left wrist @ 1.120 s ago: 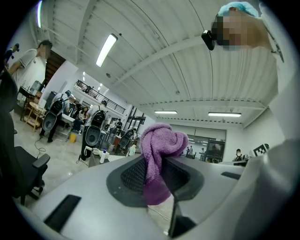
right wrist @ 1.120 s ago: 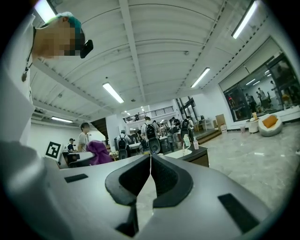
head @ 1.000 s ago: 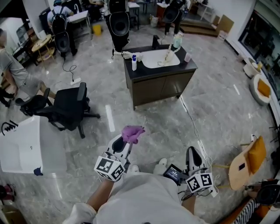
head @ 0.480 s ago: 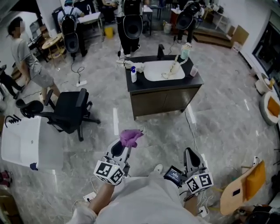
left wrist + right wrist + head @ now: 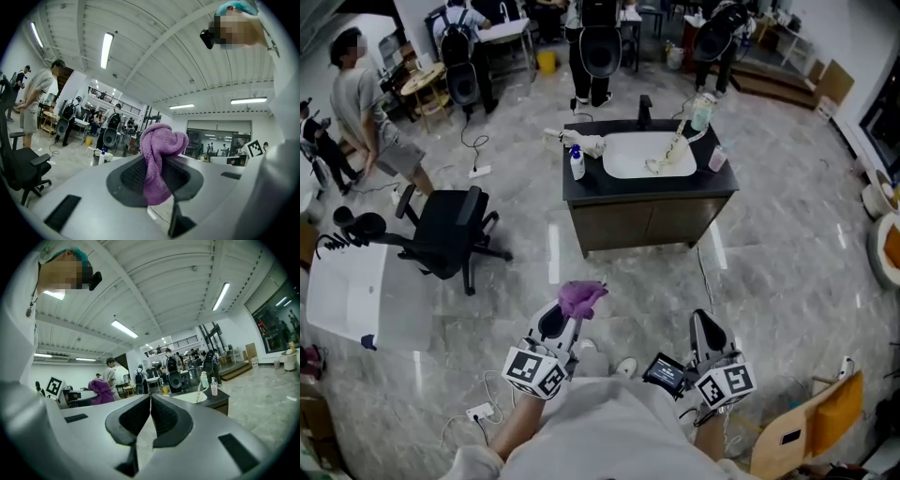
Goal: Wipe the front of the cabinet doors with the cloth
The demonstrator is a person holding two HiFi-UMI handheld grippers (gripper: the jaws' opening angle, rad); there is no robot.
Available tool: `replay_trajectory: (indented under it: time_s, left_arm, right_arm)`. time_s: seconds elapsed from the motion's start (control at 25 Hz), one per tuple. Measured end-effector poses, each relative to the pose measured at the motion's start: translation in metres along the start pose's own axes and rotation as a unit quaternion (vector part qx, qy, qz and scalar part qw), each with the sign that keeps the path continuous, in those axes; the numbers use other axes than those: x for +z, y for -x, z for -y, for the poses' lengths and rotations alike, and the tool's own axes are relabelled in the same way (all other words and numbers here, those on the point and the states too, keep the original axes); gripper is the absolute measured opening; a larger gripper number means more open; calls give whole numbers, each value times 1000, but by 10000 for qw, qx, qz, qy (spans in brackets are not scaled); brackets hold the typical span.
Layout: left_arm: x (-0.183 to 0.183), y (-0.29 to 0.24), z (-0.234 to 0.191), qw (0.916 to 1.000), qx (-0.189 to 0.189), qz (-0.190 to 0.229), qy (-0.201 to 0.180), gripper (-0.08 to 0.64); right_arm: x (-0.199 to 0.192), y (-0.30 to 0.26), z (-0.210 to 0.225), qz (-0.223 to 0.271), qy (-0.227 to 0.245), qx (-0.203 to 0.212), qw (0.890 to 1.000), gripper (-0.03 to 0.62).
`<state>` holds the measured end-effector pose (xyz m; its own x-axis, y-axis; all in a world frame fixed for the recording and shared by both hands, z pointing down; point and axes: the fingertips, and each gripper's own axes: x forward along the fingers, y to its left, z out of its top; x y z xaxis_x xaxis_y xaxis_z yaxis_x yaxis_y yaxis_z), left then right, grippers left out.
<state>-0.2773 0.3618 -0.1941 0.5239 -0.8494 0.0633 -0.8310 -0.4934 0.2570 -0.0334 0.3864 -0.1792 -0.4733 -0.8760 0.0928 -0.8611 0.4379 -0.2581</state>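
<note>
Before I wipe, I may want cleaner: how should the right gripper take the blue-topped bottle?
Probably round the white body of the bottle, below its blue top, coming from the counter's front edge: it stands upright near that edge, a rag behind it.

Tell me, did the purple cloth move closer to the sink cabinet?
Yes. The purple cloth, clamped in the left gripper, has come nearer the sink cabinet: the strip of floor between them in the head view is narrower than before.
</note>
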Motion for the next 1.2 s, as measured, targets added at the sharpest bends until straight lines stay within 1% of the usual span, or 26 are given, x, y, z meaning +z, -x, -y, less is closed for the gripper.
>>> replay_trajectory:
  time_s: [0.16, 0.32, 0.44, 0.56, 0.64, 0.72, 0.84, 1.0, 1.08, 1.2]
  left_arm:
    - [2, -27, -15, 9999, 146, 11, 73, 83]
    - [-2, -66, -39, 9996, 206, -13, 187, 83]
    - [-4, -106, -49, 9996, 69, -44, 280, 83]
    - [4, -151, -50, 9991, -177, 47, 384, 83]
    - [10, -176, -53, 9984, -314, 96, 465, 83]
    - [14, -196, -59, 9978, -426, 102, 494, 83]
    - [17, -220, -69, 9975, -566, 36, 430, 83]
    - [20, -242, -84, 9975, -557, -38, 436, 83]
    - [24, -251, -85, 9974, -566, -6, 442, 83]
    - [22, -263, -83, 9978, -569, -6, 338, 83]
  right_arm:
    - [-5, -23, 18, -203, -110, 42, 9997, 29]
    - [5, -52, 39, -161, 10, 19, 9999, 29]
    - [20, -74, 56, -163, 80, 27, 9998, 29]
    - [36, -100, 74, -228, 303, 85, 9992, 29]
    - [45, -118, 85, -197, 360, 88, 9991, 29]
    - [54, -134, 94, -93, 296, 68, 9995, 29]
    - [64, -155, 106, 101, 148, 33, 9998, 29]
    - [64, -175, 117, 191, 12, -12, 9998, 29]
    - [62, -181, 123, 141, -22, 33, 9999, 29]
    - [56, -189, 138, 0, -40, 153, 9999, 29]
